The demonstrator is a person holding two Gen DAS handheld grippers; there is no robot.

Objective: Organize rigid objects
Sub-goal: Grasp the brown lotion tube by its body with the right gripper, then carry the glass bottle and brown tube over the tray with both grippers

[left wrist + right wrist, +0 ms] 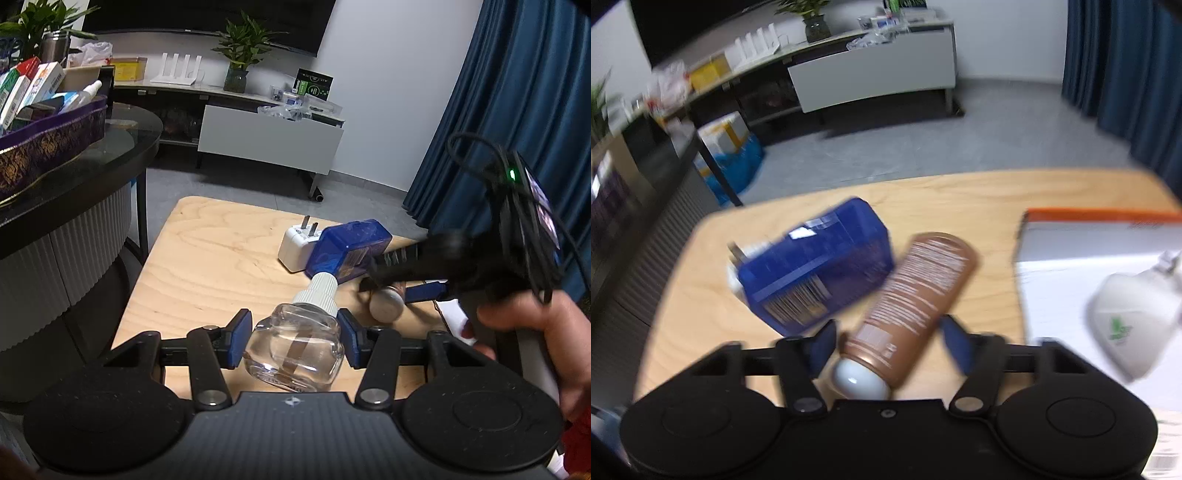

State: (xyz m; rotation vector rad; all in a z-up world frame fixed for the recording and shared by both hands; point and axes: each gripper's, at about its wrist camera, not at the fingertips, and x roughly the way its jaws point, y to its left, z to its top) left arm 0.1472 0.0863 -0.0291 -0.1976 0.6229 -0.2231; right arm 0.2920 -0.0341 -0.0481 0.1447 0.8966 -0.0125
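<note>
My left gripper (295, 338) is shut on a clear glass bottle (295, 350) with a white ribbed cap (319, 290), held over the wooden table (207, 258). A blue box (347, 247) and a white plug adapter (295, 245) lie ahead of it. My right gripper (888, 341) is open around a brown bottle (916, 295) with a white cap (858, 380) that lies on the table; the pads do not touch it. The blue box (816, 273) lies just left of the brown bottle. The right gripper also shows in the left wrist view (384, 273).
A white box with an orange edge (1089, 251) carries a white bottle (1130, 325) at the right. A dark round table (92, 162) with a purple basket (48, 144) of boxes stands at the left. A TV cabinet (269, 136) and blue curtain (517, 92) are behind.
</note>
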